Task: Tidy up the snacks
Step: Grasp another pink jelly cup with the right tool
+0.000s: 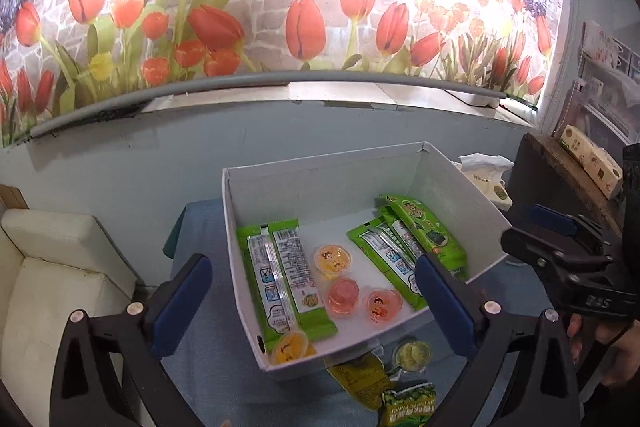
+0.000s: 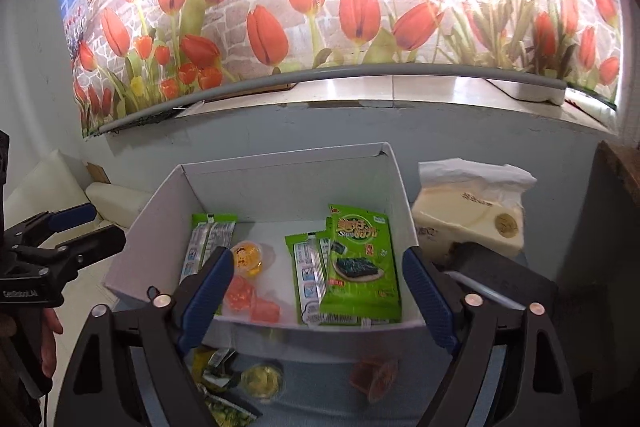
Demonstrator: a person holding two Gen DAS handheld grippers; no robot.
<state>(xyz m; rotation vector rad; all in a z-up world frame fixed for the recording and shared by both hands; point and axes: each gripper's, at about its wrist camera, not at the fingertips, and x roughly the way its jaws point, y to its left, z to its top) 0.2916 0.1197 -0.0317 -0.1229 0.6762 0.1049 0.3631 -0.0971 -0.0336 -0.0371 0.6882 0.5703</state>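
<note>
Left claw point(image 1: 312, 301) wide open, nothing between the blue pads point(image 1: 182, 297); no earlier look given, so only the spread noted. Right claw point(image 2: 318, 297) likewise wide, empty, pads point(image 2: 426, 295) clear of everything. White box point(image 1: 256, 211) straight ahead of both claws, open-topped, on blue cloth point(image 1: 208, 339). Inside, ahead of the left claw: long green packet point(image 1: 280, 279) lying flat toward the left wall, face down. Just right of it, orange jelly cup point(image 1: 335, 258), then two pink jelly cups point(image 1: 343, 293) nearer the front wall, side by side. Another orange cup point(image 1: 290, 347) at the near left corner, against the packet's end. Toward the right wall, stack of green packets point(image 2: 316, 279), topmost one a seaweed snack point(image 2: 362, 267), face up, leaning over the others. Outside the box, below and between the left claw's fingers: yellow-green jelly cup point(image 1: 412, 354) and crumpled green wrappers point(image 1: 406, 407) on the cloth. Below the right claw, a reddish cup point(image 2: 376, 375) on its side, blurred. Tissue pack point(image 2: 468, 219) beyond the right claw's right finger, beside the box.
</note>
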